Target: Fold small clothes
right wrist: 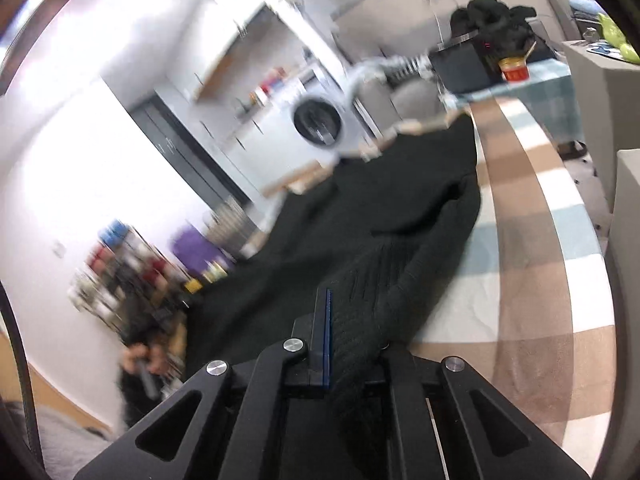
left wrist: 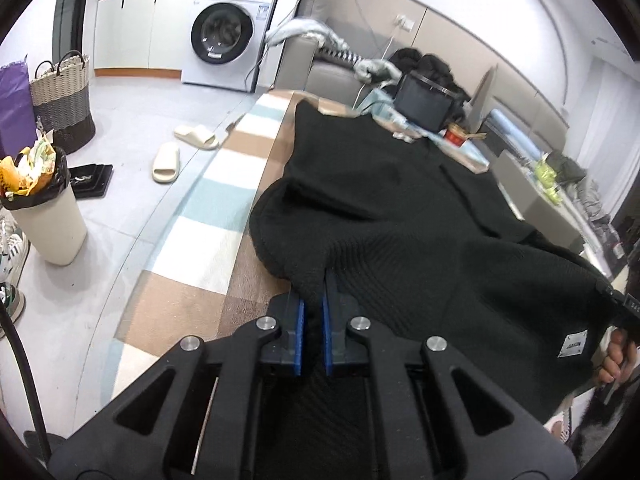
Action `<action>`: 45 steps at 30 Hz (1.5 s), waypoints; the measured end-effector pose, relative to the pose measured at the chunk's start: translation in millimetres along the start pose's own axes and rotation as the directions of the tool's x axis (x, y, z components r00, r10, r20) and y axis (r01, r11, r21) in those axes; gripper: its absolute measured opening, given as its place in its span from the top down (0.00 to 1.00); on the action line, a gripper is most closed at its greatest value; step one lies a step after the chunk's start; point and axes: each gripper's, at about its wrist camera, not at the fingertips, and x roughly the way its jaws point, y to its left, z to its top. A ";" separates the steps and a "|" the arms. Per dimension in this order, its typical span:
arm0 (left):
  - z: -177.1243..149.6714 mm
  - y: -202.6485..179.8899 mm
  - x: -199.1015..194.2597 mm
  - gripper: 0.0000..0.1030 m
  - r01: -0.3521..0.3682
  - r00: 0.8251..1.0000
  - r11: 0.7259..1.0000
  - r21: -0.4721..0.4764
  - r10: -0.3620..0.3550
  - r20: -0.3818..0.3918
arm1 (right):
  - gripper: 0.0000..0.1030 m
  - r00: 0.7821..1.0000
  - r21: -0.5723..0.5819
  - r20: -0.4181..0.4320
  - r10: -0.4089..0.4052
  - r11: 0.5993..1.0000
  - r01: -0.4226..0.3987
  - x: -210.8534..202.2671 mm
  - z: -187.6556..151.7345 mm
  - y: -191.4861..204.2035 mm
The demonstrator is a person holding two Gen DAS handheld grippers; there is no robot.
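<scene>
The black knit garment (left wrist: 380, 208) lies spread along the table (left wrist: 256, 280), over the checked rug (left wrist: 208, 216). The left gripper (left wrist: 313, 304) pinches its near hem, and the right gripper (right wrist: 352, 320), blurred but seemingly clamped too, holds the other near corner. The fold appears to be starting; next, both corners should travel together toward the far edge, kept level.
</scene>
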 end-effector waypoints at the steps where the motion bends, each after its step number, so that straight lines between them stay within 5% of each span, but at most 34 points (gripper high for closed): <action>1: -0.2 1.8 -6.4 0.96 0.007 1.000 1.000 -0.008 -0.007 0.008 | 0.96 1.000 0.020 0.023 0.012 1.000 -0.012 -5.5 -1.4 -2.8; 4: 0.6 11.4 -15.6 0.96 0.005 1.000 1.000 -0.031 -0.004 0.023 | 0.95 0.994 0.055 0.039 -0.103 0.993 0.100 -11.6 -4.8 -13.6; 7: 0.7 21.5 -12.8 0.96 0.007 1.000 0.998 -0.065 -0.007 0.008 | 0.91 0.975 0.071 -0.069 -0.211 0.974 0.216 1.0 -6.4 -26.0; 9: -1.9 24.6 -9.0 0.95 0.005 1.000 0.997 -0.073 -0.005 -0.006 | 0.82 0.957 0.059 -0.153 -0.245 0.965 0.257 9.0 -11.4 -29.7; 11: -4.5 25.1 -4.2 0.95 -0.004 1.000 0.998 -0.067 0.002 -0.020 | 0.61 0.945 0.031 -0.204 -0.256 0.963 0.268 11.2 -19.0 -29.4; 13: -8.9 25.3 2.1 0.94 -0.019 0.999 0.998 -0.065 0.017 -0.041 | 0.55 0.937 0.001 -0.230 -0.264 0.962 0.271 4.7 -31.1 -25.8; 15: -12.7 26.0 9.9 0.85 -0.035 0.997 0.997 -0.063 0.031 -0.073 | 0.55 0.925 -0.029 -0.263 -0.274 0.960 0.277 2.2 -39.8 -21.8; 19: -21.2 28.5 19.6 0.42 -0.057 0.991 0.997 -0.059 0.049 -0.126 | 0.51 0.916 -0.071 -0.283 -0.285 0.959 0.276 -0.6 -52.7 -23.5; 24: -29.8 25.6 22.7 0.41 -0.055 0.983 0.998 0.000 0.054 -0.176 | 0.49 0.912 -0.087 -0.297 -0.282 0.959 0.268 -1.5 -59.1 -25.9; 32: -50.4 13.0 27.8 0.41 -0.023 0.963 0.988 0.153 0.063 -0.262 | 0.46 0.904 -0.145 -0.332 -0.269 0.962 0.233 2.1 -73.4 -20.2; 33: -53.4 10.5 26.0 0.42 0.003 0.962 0.984 0.176 0.045 -0.268 | 0.50 0.904 -0.166 -0.334 -0.266 0.961 0.222 4.5 -75.1 -17.0; 35: -56.0 7.3 22.3 0.64 0.045 0.964 0.980 0.196 0.009 -0.266 | 0.87 0.910 -0.206 -0.321 -0.263 0.957 0.204 9.5 -76.1 -10.2; 36: -55.3 6.9 20.7 0.88 0.053 0.967 0.979 0.195 -0.001 -0.256 | 0.92 0.920 -0.226 -0.291 -0.261 0.954 0.199 10.4 -74.8 -6.7; 37: -53.1 8.2 18.2 0.94 0.059 0.970 0.981 0.184 -0.013 -0.242 | 0.95 0.934 -0.233 -0.262 -0.243 0.955 0.183 9.0 -72.9 -4.1; 42: -33.5 18.0 -7.8 0.96 0.160 0.984 0.985 0.069 -0.154 -0.088 | 0.95 0.985 -0.182 -0.068 -0.161 0.972 0.146 -7.3 -51.1 4.2; 45: -19.1 24.1 -22.7 0.95 0.197 0.980 0.980 0.010 -0.197 0.004 | 0.95 0.994 -0.141 0.060 -0.092 0.985 0.100 -18.5 -35.5 4.9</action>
